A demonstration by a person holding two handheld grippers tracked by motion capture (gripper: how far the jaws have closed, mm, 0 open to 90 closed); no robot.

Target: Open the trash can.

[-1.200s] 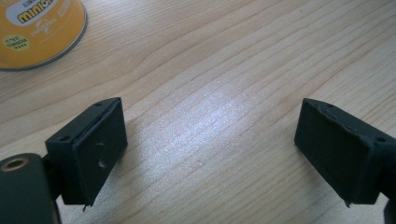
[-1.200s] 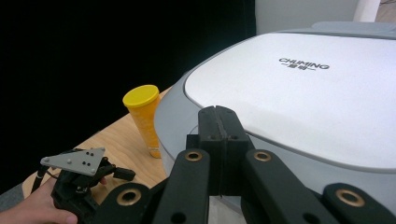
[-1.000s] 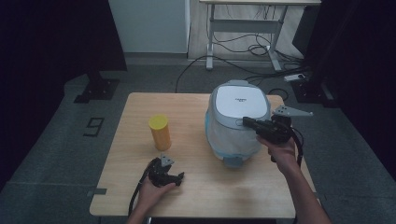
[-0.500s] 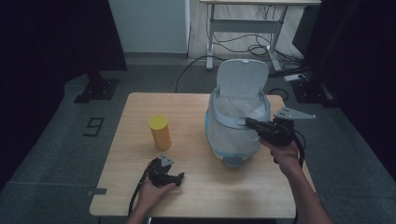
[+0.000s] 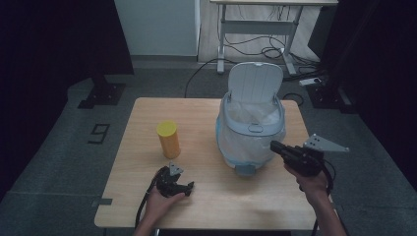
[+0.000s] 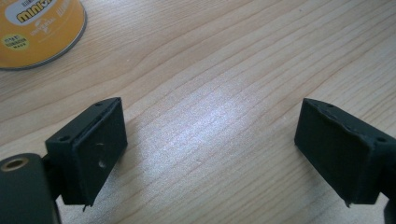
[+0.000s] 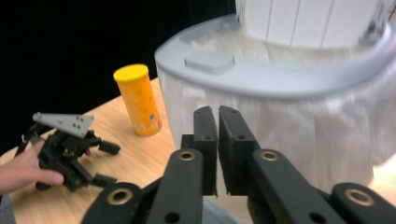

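Bin point(image 5: 250, 129) is standing lid-up at the table's point(image 5: 147, 206) 2 o'clock, right gripper point(image 5: 275, 146) hovering jaws together just beside its front rim, left gripper point(image 5: 183, 188) resting jaws apart at 7 o'clock, yellow can point(image 5: 168, 139) nearby.

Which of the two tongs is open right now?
The left tongs, resting on the table below the yellow canister, stand wide apart. The right tongs, by the bin, are shut.

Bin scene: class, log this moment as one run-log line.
bin: lid up, bag-lined | yellow canister: upright, untouched | left gripper: open, on table | right gripper: shut, empty, beside bin
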